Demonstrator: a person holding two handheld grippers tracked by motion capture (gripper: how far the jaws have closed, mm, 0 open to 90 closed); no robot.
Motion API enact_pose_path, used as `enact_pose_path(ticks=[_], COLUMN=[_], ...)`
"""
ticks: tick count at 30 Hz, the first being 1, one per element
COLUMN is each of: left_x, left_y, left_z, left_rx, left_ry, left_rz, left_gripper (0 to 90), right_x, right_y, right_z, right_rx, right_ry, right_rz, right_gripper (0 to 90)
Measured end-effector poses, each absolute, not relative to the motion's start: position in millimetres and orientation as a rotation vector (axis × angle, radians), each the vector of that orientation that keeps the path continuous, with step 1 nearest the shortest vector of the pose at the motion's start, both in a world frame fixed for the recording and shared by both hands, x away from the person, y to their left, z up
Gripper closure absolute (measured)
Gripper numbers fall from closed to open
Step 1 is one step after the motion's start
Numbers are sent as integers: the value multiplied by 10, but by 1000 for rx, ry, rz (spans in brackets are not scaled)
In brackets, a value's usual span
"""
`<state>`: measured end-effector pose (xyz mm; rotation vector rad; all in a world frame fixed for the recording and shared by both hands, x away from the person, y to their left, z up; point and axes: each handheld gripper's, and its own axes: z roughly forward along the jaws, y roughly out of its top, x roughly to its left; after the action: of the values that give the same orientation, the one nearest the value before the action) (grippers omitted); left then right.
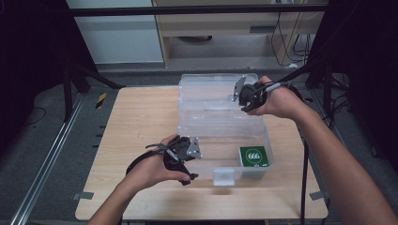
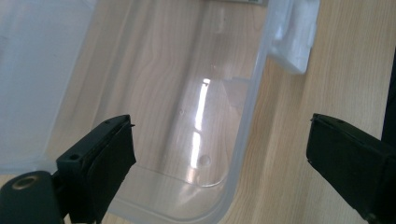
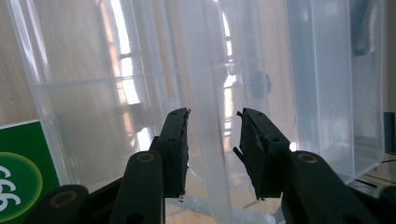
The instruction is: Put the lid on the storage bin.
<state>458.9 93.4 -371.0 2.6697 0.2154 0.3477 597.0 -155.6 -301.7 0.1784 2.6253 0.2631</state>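
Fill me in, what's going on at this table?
A person works a clear plastic box with a claw in each hand. The right claw straddles the edge of the open lid at the far side, jaws close to it but gaps still visible. The left claw stands wide open over the box's near left corner, one jaw inside, one over the wooden table. A green packet lies in the box's near right corner.

The clear box (image 1: pixel 220 126) is taking up the table (image 1: pixel 136 122) middle, its raised lid (image 1: pixel 211 89) blocking the far side; a green pack (image 1: pixel 254 157) is crowding one near corner; left tabletop is lying open, seemingly bare.
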Motion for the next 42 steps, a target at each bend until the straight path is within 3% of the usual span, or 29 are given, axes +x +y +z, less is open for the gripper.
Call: enact_pose_path(ticks=[5,27,31,34,42], left_x=[4607,4586,4586,4576,4626], left_y=[938,895,882,864,820], left_z=[-3762,-3830,-3857,-3872,-3974], left_rx=[2695,2728,2750,2759,2809], left_ry=[181,148,137,130,140], left_rz=[336,313,314,299,252], left_gripper=[72,366,439,550,692], right_x=[6000,6004,5997,5997,5988], right_y=[-1477,-1544,-1536,-1525,-1525], right_z=[-3066,-3066,-3077,-3087,-3090], right_rx=[148,60,51,47,49], right_ry=[2637,2652,2644,2637,2631], right_rz=[237,133,131,134,136], right_gripper=[650,790,795,795,795])
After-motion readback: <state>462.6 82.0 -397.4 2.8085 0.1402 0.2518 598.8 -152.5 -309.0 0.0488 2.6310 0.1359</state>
